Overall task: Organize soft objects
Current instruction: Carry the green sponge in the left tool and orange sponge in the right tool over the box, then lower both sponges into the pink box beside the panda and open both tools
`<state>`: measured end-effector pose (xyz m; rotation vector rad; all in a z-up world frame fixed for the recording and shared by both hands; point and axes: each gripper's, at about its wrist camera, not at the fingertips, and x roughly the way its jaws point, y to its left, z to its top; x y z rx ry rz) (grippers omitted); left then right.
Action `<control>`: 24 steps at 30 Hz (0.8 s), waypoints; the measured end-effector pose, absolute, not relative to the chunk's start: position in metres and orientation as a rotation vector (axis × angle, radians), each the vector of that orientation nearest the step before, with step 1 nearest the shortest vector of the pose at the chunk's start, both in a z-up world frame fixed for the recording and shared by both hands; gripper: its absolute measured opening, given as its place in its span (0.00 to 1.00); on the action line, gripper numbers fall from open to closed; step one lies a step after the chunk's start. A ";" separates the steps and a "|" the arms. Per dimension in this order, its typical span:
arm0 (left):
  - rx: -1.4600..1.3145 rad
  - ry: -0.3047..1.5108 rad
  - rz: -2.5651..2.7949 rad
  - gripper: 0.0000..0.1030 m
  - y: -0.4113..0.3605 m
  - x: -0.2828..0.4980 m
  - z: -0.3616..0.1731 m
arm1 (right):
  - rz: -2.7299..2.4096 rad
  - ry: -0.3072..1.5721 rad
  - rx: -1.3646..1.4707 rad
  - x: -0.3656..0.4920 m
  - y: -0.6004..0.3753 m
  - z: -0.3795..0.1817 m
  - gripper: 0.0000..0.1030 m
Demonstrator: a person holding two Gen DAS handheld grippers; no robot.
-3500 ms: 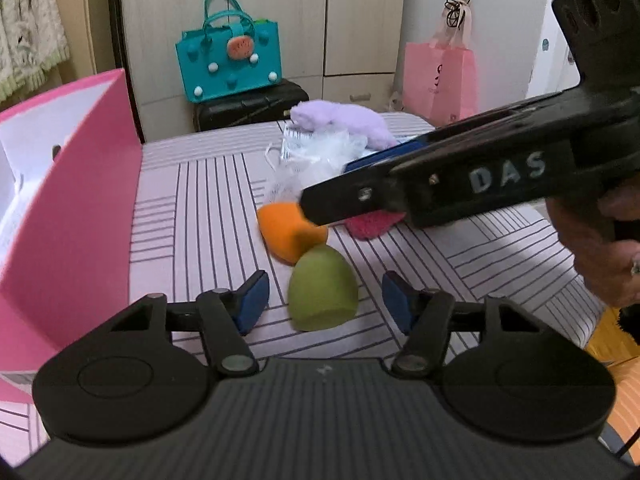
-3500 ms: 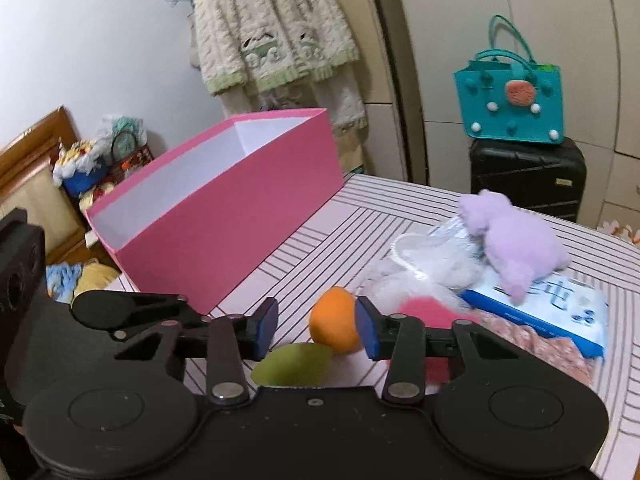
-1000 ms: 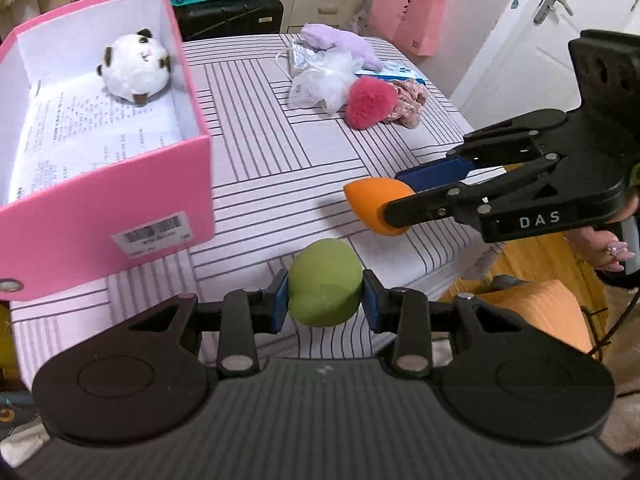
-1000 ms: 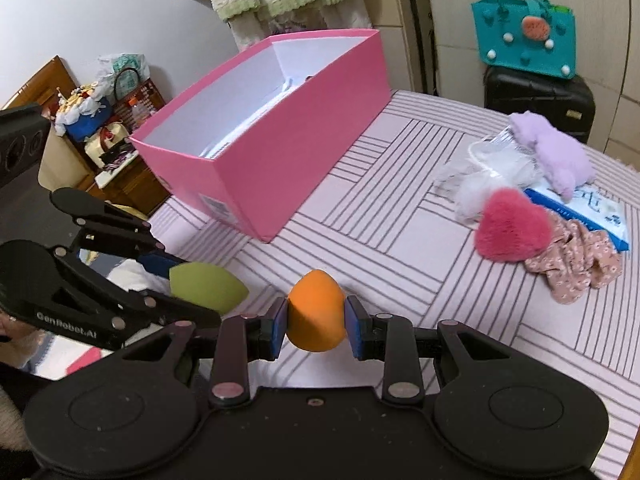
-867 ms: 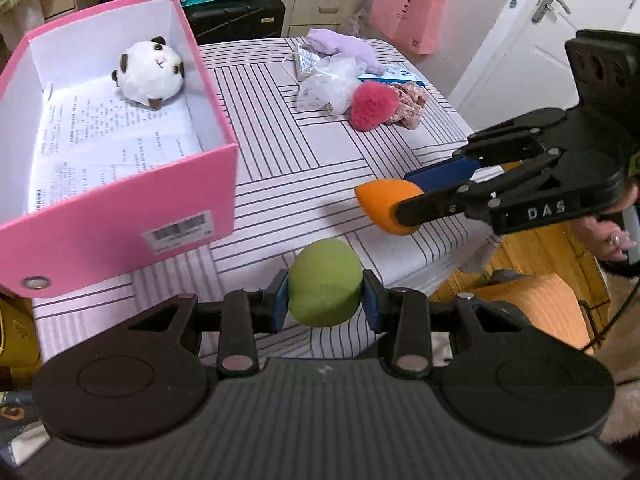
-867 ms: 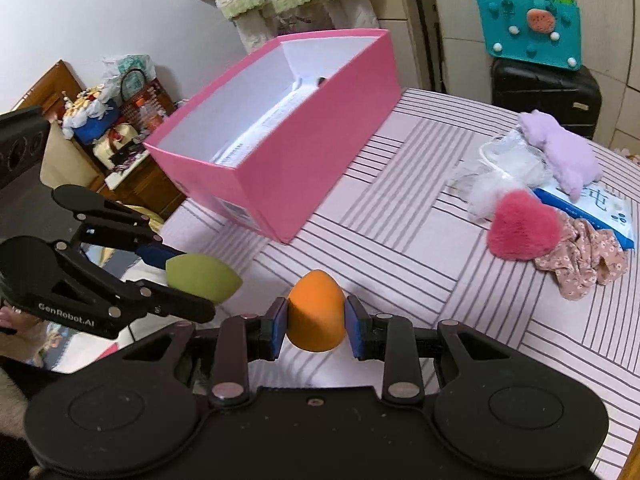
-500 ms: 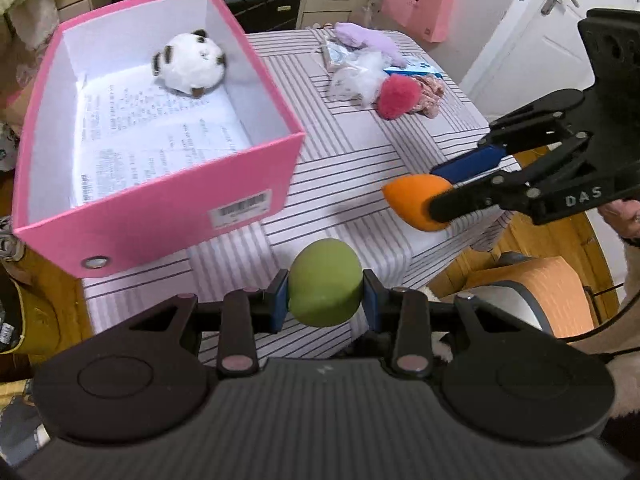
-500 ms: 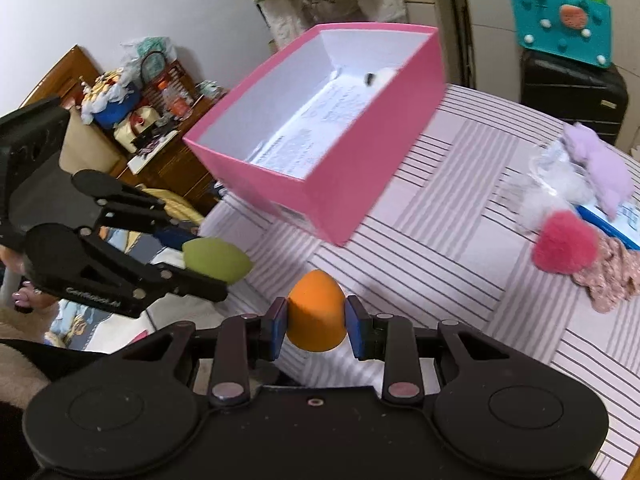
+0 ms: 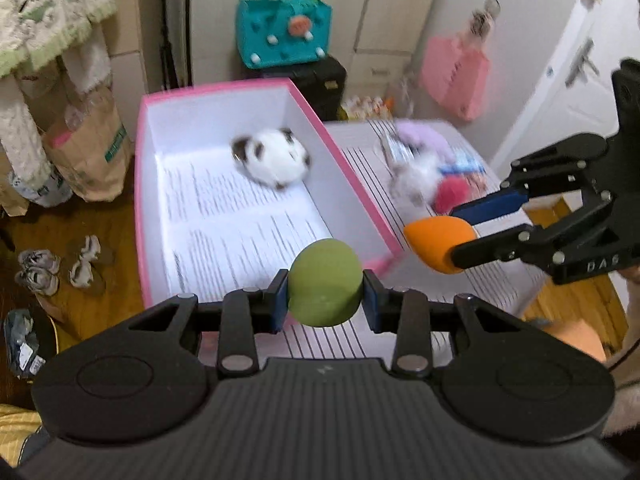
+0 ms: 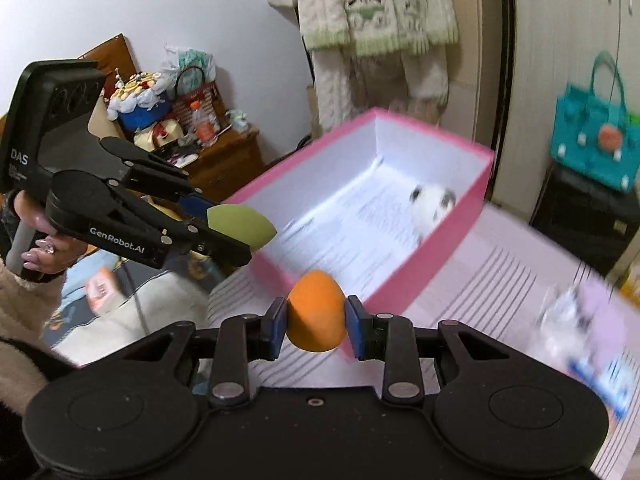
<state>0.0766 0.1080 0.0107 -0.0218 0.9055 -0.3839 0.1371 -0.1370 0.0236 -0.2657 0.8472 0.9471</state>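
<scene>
- Green sponge (image 9: 325, 282), egg-shaped and soft, sits clenched between the blue pads of the left gripper (image 9: 325, 300); from the left wrist view it hangs in the air over the near end of the pink box (image 9: 141, 216).
- Orange sponge (image 10: 316, 311) is pinched the same way by the right gripper (image 10: 316, 326), both pads pressing its sides; it hovers beside the box's near corner, above the striped table (image 10: 492, 280).
- From the right wrist view the left gripper comes in from the left with the green sponge's pointed end sticking out past its fingers, just over the box's near rim.
- From the left wrist view the right gripper reaches in from the right, its orange sponge just outside the box's right wall.
- Inside the box, a white plush (image 9: 272, 156) with dark patches lies at the far end on a printed paper lining (image 9: 224, 224).
- On the table beyond the box lie a red fluffy ball (image 9: 451, 196), a lilac plush (image 9: 424, 136) and a white fluffy bundle (image 9: 414, 178), all blurred.
- A hand (image 10: 42, 248) in a fuzzy sleeve grips the left gripper's handle.
- A teal bag (image 9: 282, 32) stands on a black case (image 9: 324, 80) behind the box.
</scene>
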 end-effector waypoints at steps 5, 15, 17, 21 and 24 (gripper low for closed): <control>-0.022 0.850 -0.353 0.35 0.116 0.111 0.011 | 0.951 0.793 -0.287 0.178 -0.116 0.032 0.35; 0.001 0.976 -0.298 0.35 0.114 0.216 -0.030 | 0.924 0.860 -0.187 0.286 -0.068 0.008 0.35; 0.002 1.007 -0.278 0.36 0.115 0.236 -0.040 | 0.913 0.889 -0.184 0.305 -0.056 0.000 0.35; -0.013 1.029 -0.239 0.36 0.121 0.267 -0.059 | 0.882 0.958 -0.164 0.338 -0.037 -0.020 0.35; -0.041 1.054 -0.231 0.36 0.126 0.280 -0.071 | 0.865 0.992 -0.171 0.352 -0.025 -0.034 0.35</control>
